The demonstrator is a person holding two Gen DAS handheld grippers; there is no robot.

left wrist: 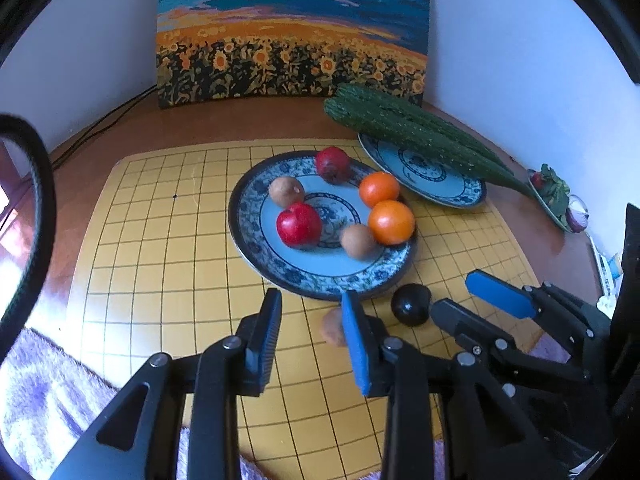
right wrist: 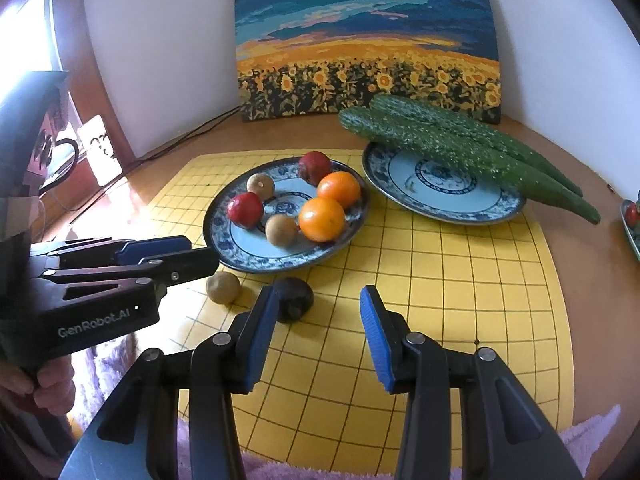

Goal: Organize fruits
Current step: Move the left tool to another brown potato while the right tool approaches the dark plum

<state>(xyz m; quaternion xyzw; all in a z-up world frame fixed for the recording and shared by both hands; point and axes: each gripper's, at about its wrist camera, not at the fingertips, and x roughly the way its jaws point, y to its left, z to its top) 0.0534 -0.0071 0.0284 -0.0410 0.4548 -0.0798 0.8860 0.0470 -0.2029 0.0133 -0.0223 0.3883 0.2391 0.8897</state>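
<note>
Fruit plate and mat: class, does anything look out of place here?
Yes. Two pieces sit on the yellow mat outside the fruit plate: a small brown fruit and a dark round fruit. Two cucumbers also overhang the second plate.

Both cameras sit low and close over the yellow grid mat (left wrist: 168, 216), facing the sunflower painting (left wrist: 292, 32). The left view looks from the fruit plate's (right wrist: 240, 256) left, the right from its right; both share it.
</note>
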